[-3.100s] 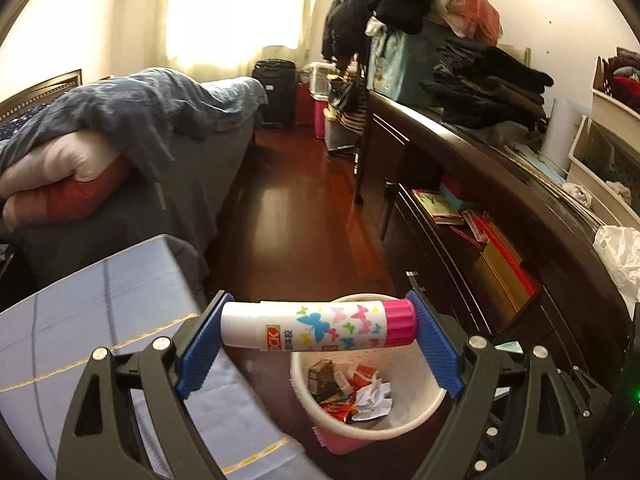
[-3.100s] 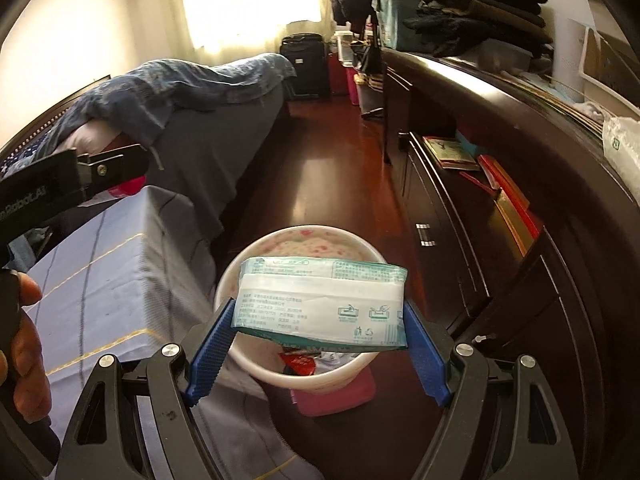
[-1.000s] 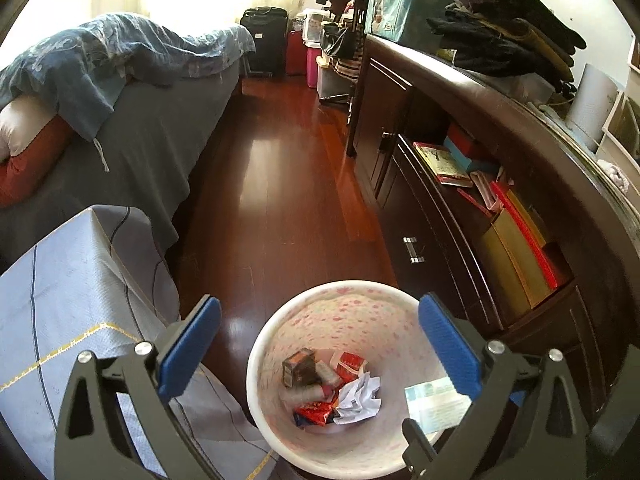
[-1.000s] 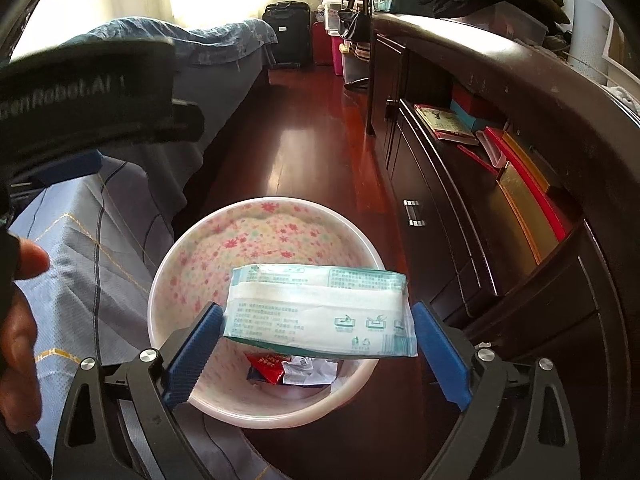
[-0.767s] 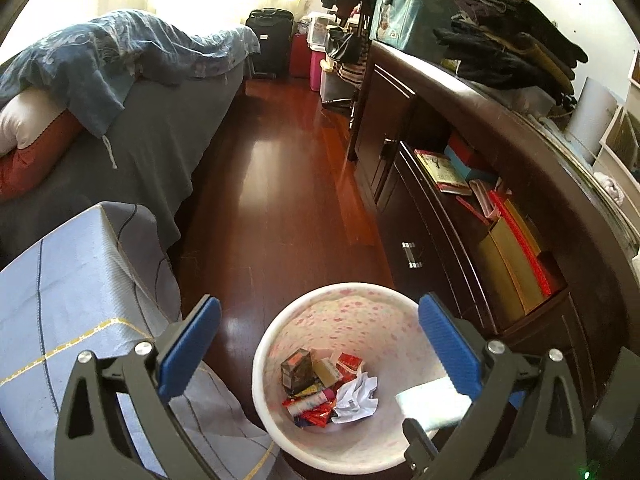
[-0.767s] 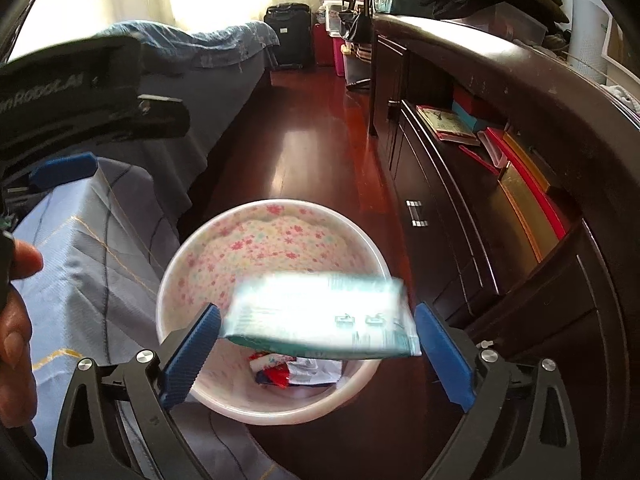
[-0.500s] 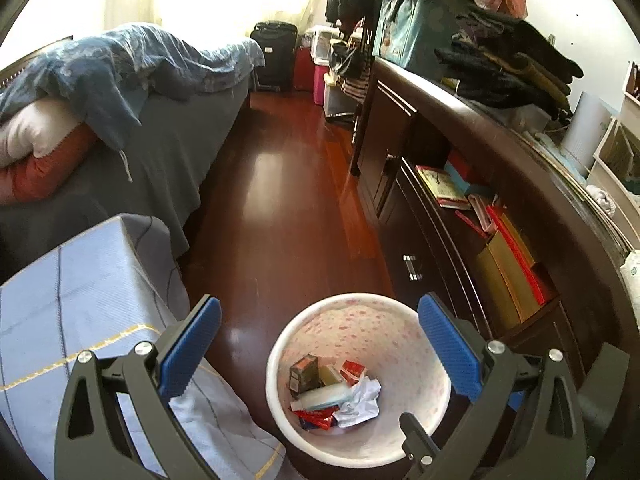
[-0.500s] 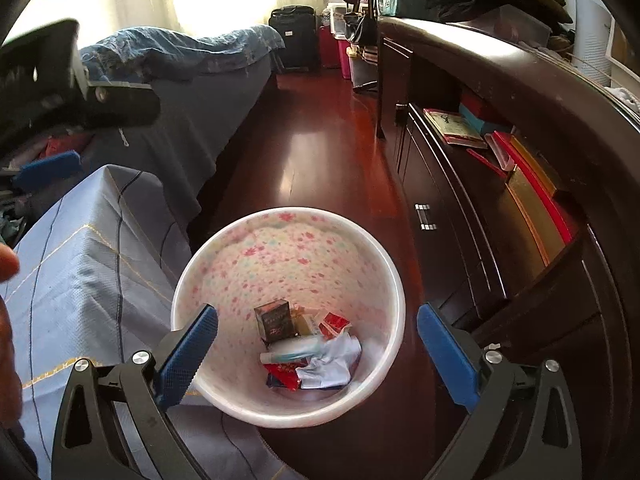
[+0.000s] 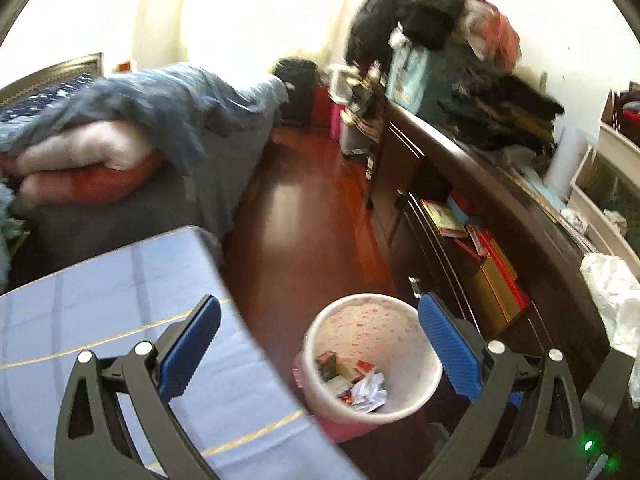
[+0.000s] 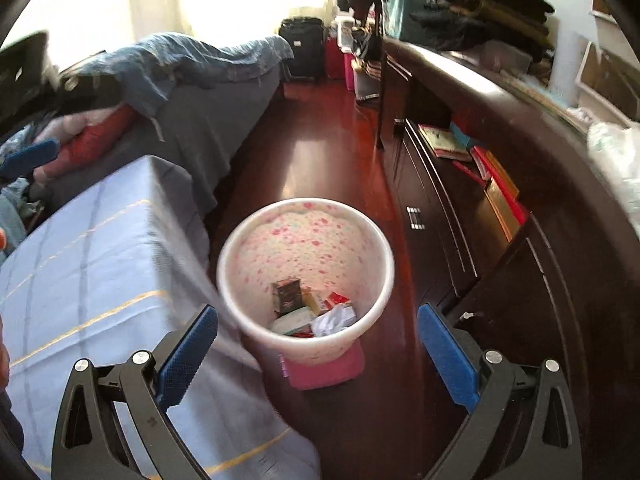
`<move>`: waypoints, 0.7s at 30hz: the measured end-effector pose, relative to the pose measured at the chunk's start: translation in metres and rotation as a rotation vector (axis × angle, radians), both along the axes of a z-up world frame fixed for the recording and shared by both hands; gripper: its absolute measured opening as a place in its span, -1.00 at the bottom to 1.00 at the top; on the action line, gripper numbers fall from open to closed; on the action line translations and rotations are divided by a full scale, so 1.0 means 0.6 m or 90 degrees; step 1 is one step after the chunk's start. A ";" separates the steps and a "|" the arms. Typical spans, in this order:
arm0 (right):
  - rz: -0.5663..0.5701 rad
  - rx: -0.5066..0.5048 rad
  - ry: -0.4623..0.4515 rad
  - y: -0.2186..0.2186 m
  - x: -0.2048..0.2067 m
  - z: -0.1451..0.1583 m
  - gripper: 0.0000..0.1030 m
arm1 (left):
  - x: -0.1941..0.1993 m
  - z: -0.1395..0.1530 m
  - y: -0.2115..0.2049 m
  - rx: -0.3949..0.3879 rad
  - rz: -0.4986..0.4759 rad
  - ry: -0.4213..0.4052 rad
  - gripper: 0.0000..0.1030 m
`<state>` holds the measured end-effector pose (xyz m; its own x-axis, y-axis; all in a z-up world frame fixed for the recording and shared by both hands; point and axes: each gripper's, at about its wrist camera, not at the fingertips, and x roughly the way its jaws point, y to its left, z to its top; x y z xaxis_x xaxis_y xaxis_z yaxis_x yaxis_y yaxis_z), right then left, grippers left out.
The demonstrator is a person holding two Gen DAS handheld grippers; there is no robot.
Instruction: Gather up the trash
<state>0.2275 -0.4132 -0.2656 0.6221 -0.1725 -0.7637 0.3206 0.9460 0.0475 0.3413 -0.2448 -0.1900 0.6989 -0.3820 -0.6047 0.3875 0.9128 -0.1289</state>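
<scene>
A white bin with pink flower print (image 10: 256, 236) stands on the dark wood floor on a pink base (image 10: 324, 372). Inside lie a small brown box (image 10: 286, 292), a tissue pack (image 10: 292, 320), crumpled paper (image 10: 334, 318) and red wrappers. The bin also shows in the left wrist view (image 9: 420, 384) with the trash (image 9: 352, 384) at its bottom. My left gripper (image 9: 320, 346) is open and empty, above and left of the bin. My right gripper (image 10: 318, 354) is open and empty, above the bin's near rim.
A table with a blue checked cloth (image 10: 92, 264) stands left of the bin. A grey bed with bedding (image 10: 192, 76) lies behind. A dark wood cabinet with books (image 10: 492, 184) runs along the right. A white plastic bag (image 9: 612, 292) lies on the cabinet top.
Both grippers have let go: the glue stick and the tissue pack dropped into the bin. Both grippers have since lifted and pulled back, the left one swinging left over the table.
</scene>
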 end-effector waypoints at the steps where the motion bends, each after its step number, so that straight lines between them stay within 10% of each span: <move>1: 0.010 0.008 -0.012 0.017 -0.015 0.017 0.93 | -0.013 0.011 0.018 -0.001 0.012 -0.005 0.93; 21: 0.238 -0.041 -0.291 0.315 -0.232 0.309 0.93 | -0.425 0.244 0.421 0.024 0.346 -0.187 0.93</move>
